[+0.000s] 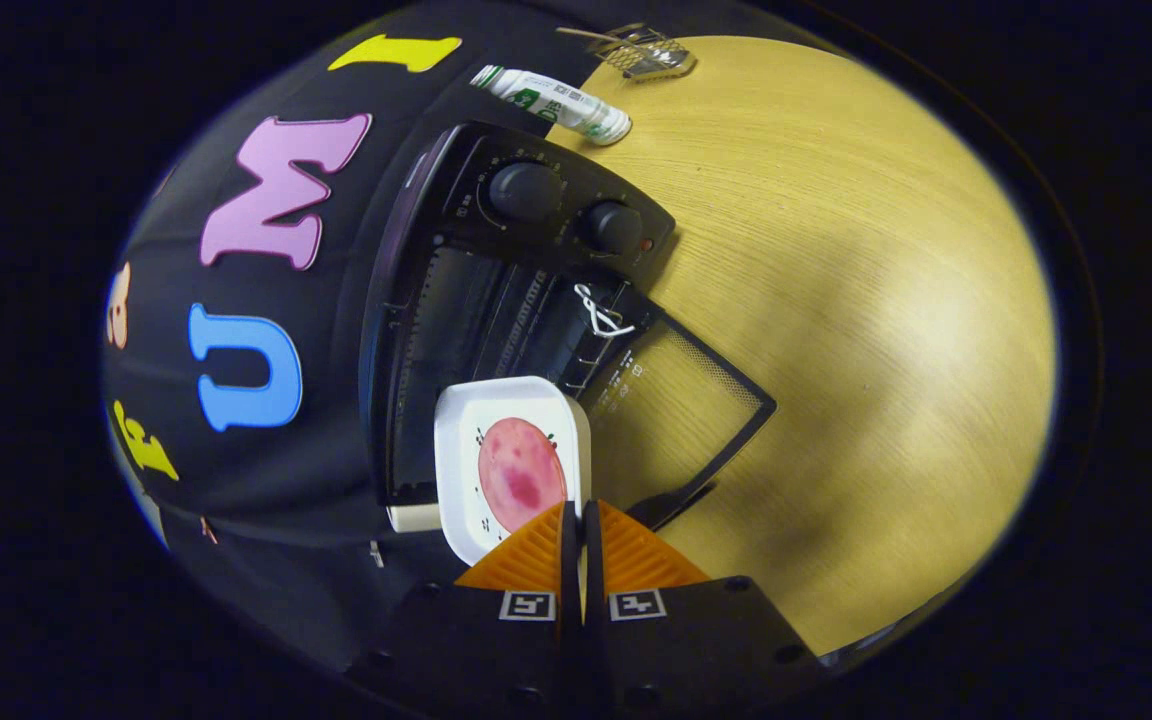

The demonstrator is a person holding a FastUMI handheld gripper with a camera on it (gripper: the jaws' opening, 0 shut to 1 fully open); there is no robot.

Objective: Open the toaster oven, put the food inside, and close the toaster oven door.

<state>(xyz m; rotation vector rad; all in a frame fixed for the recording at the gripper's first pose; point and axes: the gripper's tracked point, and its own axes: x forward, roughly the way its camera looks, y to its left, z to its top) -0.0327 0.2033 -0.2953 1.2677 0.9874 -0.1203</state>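
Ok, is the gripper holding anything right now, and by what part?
Yes: the gripper is shut on the near rim of the white dish carrying the pink food slice.

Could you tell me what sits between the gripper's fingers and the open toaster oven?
In the gripper view, the white plate carrying the pink food lies there; the gripper is shut on its edge, just before the toaster oven.

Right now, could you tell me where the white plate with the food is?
The white plate is clamped at its rim by the gripper, held just ahead of the fingers before the toaster oven, beside its lowered door.
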